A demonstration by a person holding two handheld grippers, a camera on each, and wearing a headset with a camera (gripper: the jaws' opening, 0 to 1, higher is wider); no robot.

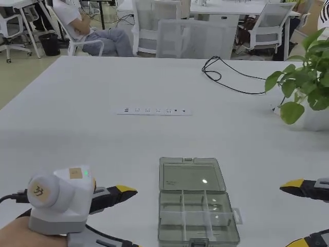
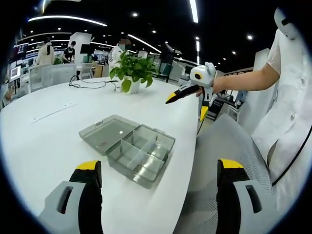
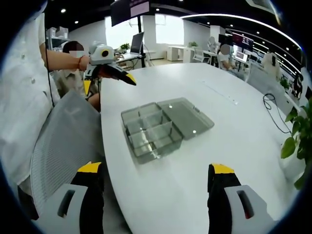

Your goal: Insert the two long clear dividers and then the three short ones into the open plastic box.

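The open smoky-clear plastic box (image 1: 190, 175) shows clear dividers (image 1: 183, 206) seated, while the left gripper (image 2: 159, 166) and right gripper (image 3: 156, 169) flank it, jaws apart and empty, evidently standing off.

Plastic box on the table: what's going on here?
A person holds the left hand-held gripper and right hand-held gripper, both open and empty, either side of the open plastic box on the white table. Its lid lies flat, and clear dividers already appear to split it into compartments. Neither gripper touches it.
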